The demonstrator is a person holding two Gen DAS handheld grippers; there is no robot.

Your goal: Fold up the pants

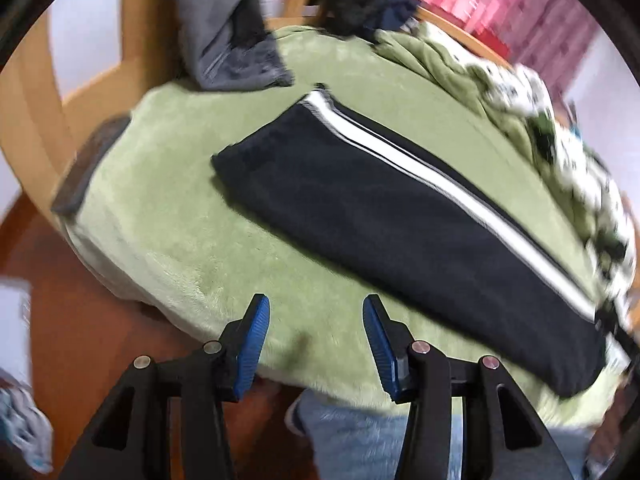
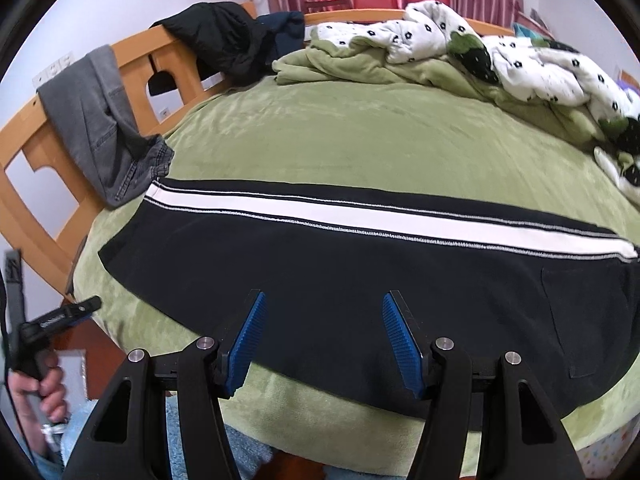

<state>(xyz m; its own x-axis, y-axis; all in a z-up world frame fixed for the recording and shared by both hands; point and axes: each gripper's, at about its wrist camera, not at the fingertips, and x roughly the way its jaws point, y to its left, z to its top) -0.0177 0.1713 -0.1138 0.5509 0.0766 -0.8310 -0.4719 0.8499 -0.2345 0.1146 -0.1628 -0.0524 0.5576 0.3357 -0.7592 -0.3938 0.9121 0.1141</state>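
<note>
**A:** Over the near edge of the green blanket [image 1: 168, 216], left wrist view: left gripper [image 1: 316, 344] partly open, nothing between the jaws, tilted down, hovering clear of the pants [image 1: 384, 216]. Pants lying flat, long and narrow, mid-blanket.

**B:** Risk there? Probably pinching blanket along with the pants, dragging both.

**A:** Yep. Right wrist view: right gripper [image 2: 322, 336] also parted, empty, angled down above the pants' near edge [image 2: 360, 300]. Left hand [image 2: 44, 380] off beyond the blanket's left corner.

**B:** Could grab just the top layer, then skew the white stripe [image 2: 320, 216] mid-fold.
</note>
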